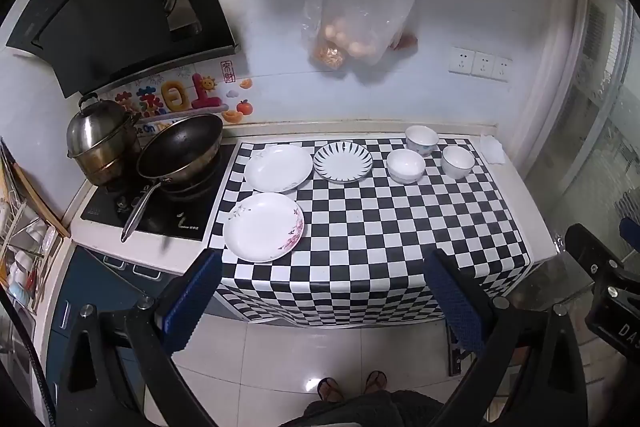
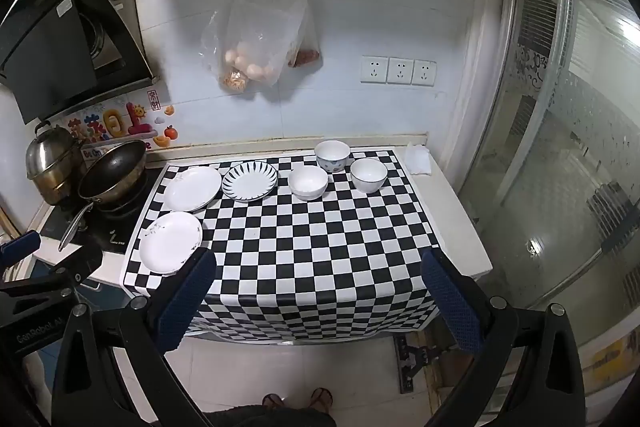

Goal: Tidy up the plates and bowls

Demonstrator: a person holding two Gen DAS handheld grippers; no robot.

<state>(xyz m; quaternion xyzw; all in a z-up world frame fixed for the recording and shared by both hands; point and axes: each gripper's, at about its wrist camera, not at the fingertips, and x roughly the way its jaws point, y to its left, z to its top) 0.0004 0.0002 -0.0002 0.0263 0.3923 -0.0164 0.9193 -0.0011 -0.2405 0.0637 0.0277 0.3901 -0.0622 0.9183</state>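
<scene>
On the checkered cloth [image 1: 380, 227] lie three plates: a white floral plate [image 1: 263, 227] at front left, a plain white plate [image 1: 278, 167] behind it, and a striped-rim plate [image 1: 343, 162] at centre back. Three white bowls [image 1: 405, 166] [image 1: 421, 140] [image 1: 457, 161] stand at back right. The right wrist view shows the same plates [image 2: 171, 242] [image 2: 193, 187] [image 2: 249, 181] and bowls [image 2: 307, 182] [image 2: 332, 155] [image 2: 368, 174]. My left gripper [image 1: 322, 267] and right gripper [image 2: 318, 267] are both open and empty, held above the counter's front edge.
A black wok [image 1: 180, 151] and a steel steamer pot [image 1: 98, 143] sit on the stove at left. A plastic bag of eggs [image 1: 352, 27] hangs on the wall. Wall sockets [image 2: 398, 71] are at right. A glass door [image 2: 560, 147] stands at far right. A crumpled white tissue [image 2: 417, 159] lies at the counter's back right corner.
</scene>
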